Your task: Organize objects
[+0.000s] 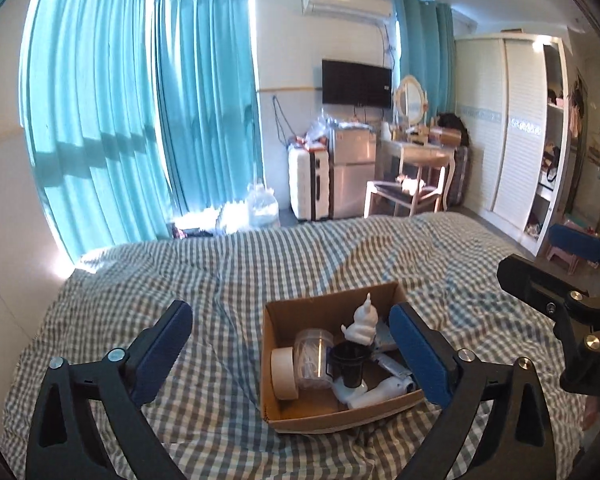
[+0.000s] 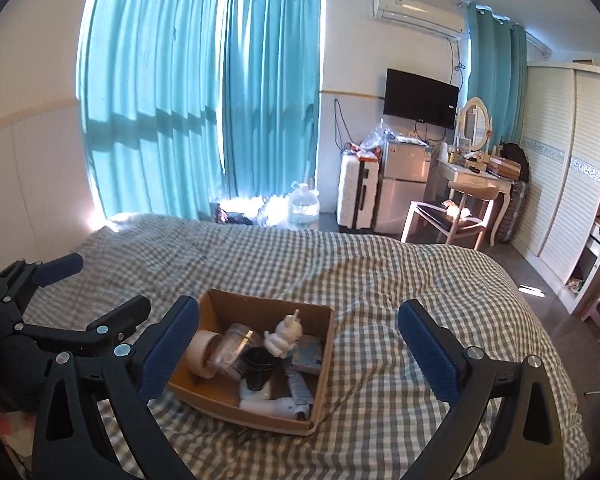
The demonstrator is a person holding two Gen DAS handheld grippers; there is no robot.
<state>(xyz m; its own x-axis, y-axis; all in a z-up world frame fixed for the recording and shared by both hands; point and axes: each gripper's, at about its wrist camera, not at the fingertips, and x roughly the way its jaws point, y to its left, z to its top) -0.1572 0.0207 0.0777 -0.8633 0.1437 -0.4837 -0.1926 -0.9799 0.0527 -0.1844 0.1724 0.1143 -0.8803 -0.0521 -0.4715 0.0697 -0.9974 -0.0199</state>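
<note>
Checked bed (image 1: 260,264), cardboard box (image 1: 300,412) ahead between both empty spread claws

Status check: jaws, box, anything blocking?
Left gripper and right gripper: jaws open, empty. Cardboard box on bed, items inside, including white figurine. Nothing blocking.

The lower parts of the items in the cardboard box (image 1: 284,416) are hidden by its near wall and by one another: the black cup (image 1: 349,364) covers the base of the white figurine (image 1: 362,326), and the clear jar (image 1: 310,358) partly hides the tape roll (image 1: 282,372). In the left wrist view the right gripper (image 1: 540,292) is cut off by the picture's right edge, so its fingers cannot be seen whole. The small items on the dressing table (image 2: 480,170) and in the open wardrobe (image 1: 548,152) are too small to tell apart.
</note>
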